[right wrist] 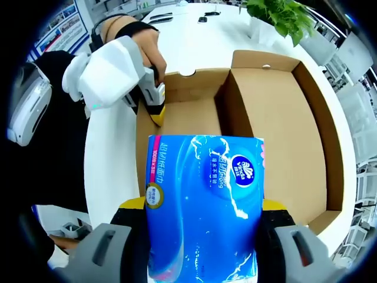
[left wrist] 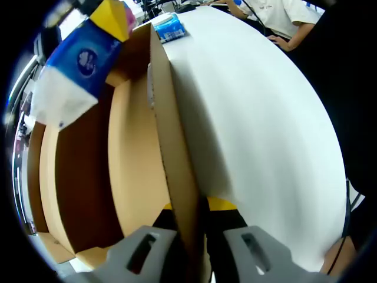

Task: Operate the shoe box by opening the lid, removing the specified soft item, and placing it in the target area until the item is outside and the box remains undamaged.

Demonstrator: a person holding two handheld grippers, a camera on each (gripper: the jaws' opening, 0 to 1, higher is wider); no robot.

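The open cardboard shoe box [right wrist: 188, 112] lies on the white table [right wrist: 109, 159], its lid [right wrist: 277, 130] folded flat to the right. My right gripper [right wrist: 202, 204] is shut on a soft blue tissue pack [right wrist: 203, 200] and holds it above the box's near side. In the left gripper view that pack [left wrist: 73, 71] hangs over the box interior under the right gripper's yellow tip [left wrist: 112, 15]. My left gripper [left wrist: 199, 206] is shut on the box's side wall [left wrist: 174, 147]. It also appears as the left gripper [right wrist: 154, 109] pinching the box's left wall, held by a hand [right wrist: 144, 41].
A small blue pack [left wrist: 171, 26] lies on the table [left wrist: 253, 118] beyond the box. A seated person [left wrist: 277, 17] is at the far edge. A green plant [right wrist: 277, 15] stands behind the lid. A white device [right wrist: 26, 106] lies left of the table.
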